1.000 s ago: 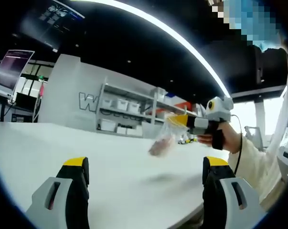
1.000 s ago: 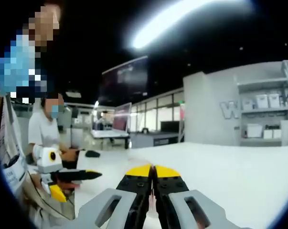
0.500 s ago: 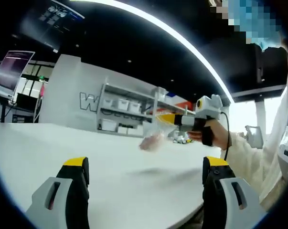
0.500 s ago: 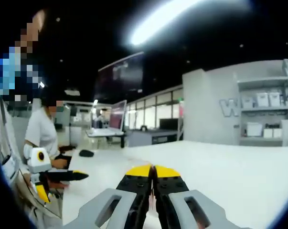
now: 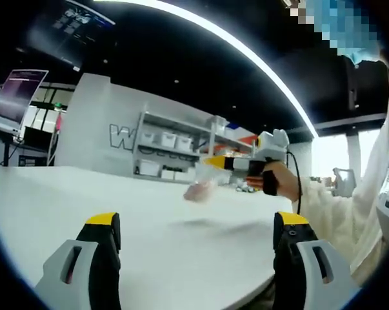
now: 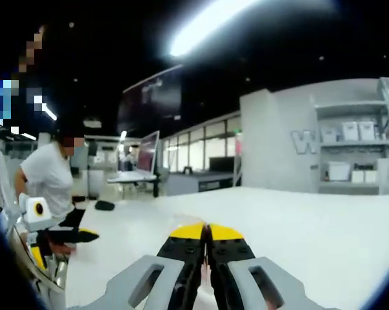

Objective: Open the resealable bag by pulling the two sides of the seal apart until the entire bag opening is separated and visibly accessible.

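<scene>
**Right claw pinches the bag above the table; left claw gapes with nothing in it**

In the left gripper view, the left gripper (image 5: 197, 248) stands with its two yellow-tipped jaws spread wide apart, holding and touching nothing; between them lies bare white table (image 5: 117, 200). Farther off, entering from the right, the right gripper (image 5: 215, 163) is held in a person's hand (image 5: 279, 184), sleeve pale and loose behind it. Its yellow tips are pressed together on the top edge of the resealable bag (image 5: 199, 187), a clear pouch that hangs below the tips, off the tabletop, with a soft shadow under it on the white surface. Something pinkish-brown sits in the lower part of the bag (too blurred to say what). Whether the seal is parted cannot be told at this size.

In the right gripper view, the right gripper (image 6: 207, 230) shows its two jaws closed flat against each other, yellow tips meeting; a thin sliver of the bag (image 6: 208, 274) shows in the seam between them. The left gripper (image 6: 78, 236) appears at the far left, low, well apart from the right one. Behind the table stand grey shelves (image 5: 171, 152) with white bins (image 5: 165, 140).
</scene>
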`<state>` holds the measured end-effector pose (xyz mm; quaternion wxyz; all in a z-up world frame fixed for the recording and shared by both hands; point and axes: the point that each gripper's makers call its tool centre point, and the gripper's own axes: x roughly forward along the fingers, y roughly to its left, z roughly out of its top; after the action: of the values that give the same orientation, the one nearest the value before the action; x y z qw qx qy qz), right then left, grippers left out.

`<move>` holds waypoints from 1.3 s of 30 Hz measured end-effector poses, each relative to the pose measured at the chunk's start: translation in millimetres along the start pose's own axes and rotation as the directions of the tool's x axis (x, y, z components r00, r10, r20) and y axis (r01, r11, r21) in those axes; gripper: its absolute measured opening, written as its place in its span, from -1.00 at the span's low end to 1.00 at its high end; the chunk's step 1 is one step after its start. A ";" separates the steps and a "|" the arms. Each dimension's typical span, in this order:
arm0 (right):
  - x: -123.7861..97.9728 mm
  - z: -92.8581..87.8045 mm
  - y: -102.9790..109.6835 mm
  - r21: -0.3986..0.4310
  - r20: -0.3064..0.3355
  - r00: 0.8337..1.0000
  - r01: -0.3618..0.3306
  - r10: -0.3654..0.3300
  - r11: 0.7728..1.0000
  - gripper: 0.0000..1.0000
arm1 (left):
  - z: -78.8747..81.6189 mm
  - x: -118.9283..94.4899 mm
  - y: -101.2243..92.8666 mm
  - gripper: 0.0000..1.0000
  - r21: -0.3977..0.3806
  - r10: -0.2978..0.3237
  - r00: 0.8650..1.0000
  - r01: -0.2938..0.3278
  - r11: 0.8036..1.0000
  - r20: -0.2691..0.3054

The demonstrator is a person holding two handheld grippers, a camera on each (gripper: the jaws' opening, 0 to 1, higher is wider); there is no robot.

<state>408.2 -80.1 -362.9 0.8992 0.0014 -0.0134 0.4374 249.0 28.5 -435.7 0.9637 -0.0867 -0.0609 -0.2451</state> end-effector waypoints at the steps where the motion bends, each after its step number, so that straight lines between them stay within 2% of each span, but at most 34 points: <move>1: 1.2 0.1 -2.1 0.001 -0.001 1.000 0.002 -0.002 1.000 -1.00 | -0.2 0.1 -0.1 0.96 0.000 -0.001 1.000 0.001 1.000 -0.001; 6: 8.5 1.5 -9.2 0.009 0.001 1.000 0.007 -0.007 1.000 -1.00 | -0.5 0.4 1.1 0.95 0.001 0.002 1.000 -0.002 1.000 -0.002; 21: 26.7 -1.9 -24.5 -0.047 -0.013 0.999 0.039 -0.040 0.998 -1.00 | -4.3 1.0 6.3 0.95 -0.006 0.015 1.000 -0.015 1.000 -0.012; 30: 42.0 -6.7 -42.5 -0.055 -0.029 0.998 0.061 -0.062 0.997 -1.00 | -3.8 2.0 7.3 0.94 -0.014 0.012 1.000 -0.012 1.000 -0.010; 39: 56.8 -0.2 -56.5 -0.059 -0.023 0.997 0.077 -0.079 0.995 -1.00 | -3.7 1.3 8.4 0.94 -0.018 0.016 1.000 -0.016 1.000 -0.008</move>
<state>487.7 -70.3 -361.1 0.9154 -0.0294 -0.0147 0.4013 254.4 34.5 -440.3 0.9650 -0.0951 -0.0542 -0.2384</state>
